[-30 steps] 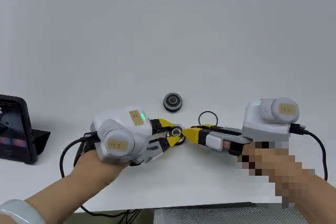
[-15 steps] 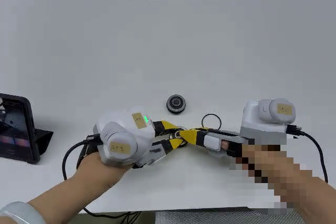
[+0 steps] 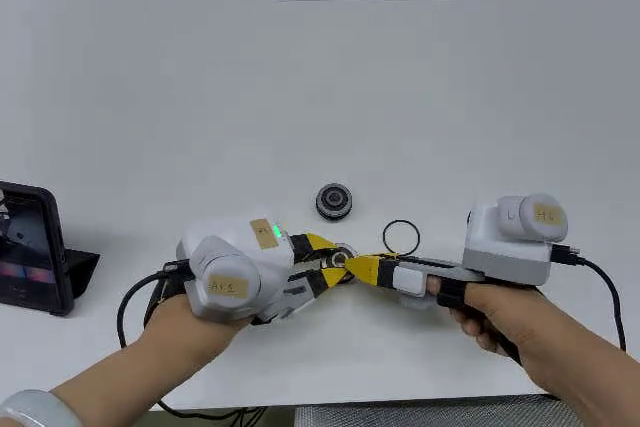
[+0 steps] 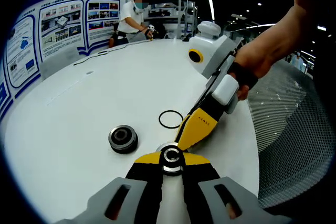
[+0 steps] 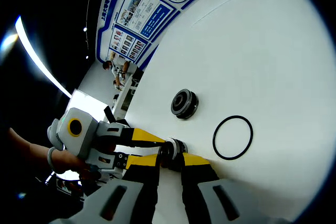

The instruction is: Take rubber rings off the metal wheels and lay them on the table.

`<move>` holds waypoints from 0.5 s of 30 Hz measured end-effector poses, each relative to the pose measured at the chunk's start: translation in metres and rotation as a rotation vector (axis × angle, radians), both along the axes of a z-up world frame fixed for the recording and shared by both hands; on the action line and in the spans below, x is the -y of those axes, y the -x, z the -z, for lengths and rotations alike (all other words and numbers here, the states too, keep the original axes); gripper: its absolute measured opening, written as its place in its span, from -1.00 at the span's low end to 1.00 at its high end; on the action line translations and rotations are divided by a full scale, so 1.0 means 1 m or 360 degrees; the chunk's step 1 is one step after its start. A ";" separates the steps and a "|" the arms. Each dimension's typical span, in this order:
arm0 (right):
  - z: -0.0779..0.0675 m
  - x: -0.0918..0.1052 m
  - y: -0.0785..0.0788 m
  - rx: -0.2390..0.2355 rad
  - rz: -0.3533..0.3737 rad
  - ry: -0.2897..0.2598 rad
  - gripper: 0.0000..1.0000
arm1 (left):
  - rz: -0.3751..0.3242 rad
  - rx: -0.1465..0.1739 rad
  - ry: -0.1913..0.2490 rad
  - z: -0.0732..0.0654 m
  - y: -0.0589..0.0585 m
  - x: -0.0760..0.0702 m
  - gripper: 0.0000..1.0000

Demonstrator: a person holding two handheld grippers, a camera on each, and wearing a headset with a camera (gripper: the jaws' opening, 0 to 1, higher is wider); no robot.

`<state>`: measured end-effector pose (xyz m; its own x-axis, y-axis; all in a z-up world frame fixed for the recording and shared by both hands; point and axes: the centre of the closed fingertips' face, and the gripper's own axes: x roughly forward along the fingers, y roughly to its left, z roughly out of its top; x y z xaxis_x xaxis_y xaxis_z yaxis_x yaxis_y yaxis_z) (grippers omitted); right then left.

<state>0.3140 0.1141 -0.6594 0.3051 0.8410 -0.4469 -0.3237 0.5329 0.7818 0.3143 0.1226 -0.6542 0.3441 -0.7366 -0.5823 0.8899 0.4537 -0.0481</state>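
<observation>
**Right gripper (image 5: 172, 160) has edged in onto the wheel (image 4: 171, 156) clamped in the left gripper (image 3: 322, 259).**
Both close narrowly on the wheel between their tips; whether the right has its ring cannot be told. Risk: a pull twists the wheel from the left jaws, or the ring snaps free.

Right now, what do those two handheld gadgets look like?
Both the left gripper and right gripper have white rounded bodies, tan labels, black jaws tipped yellow and trailing black cables. The left one shows a green light. A pale band circles the left wrist.
</observation>
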 end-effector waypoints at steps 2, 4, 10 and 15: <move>0.000 0.001 0.000 0.0003 0.0000 0.0007 -0.67 | 0.0000 0.0000 -0.0001 0.000 0.000 0.000 -0.73; 0.001 0.002 -0.001 0.0004 0.0001 0.0012 -0.70 | -0.0001 -0.0001 0.0000 0.000 0.000 0.000 -0.73; 0.002 0.006 -0.002 0.0014 0.0010 0.0025 -0.85 | -0.0001 -0.0001 0.0000 0.000 0.000 0.000 -0.73; 0.003 0.007 -0.003 0.0026 0.0009 0.0044 -0.93 | -0.0002 -0.0003 0.0000 0.000 0.000 0.000 -0.73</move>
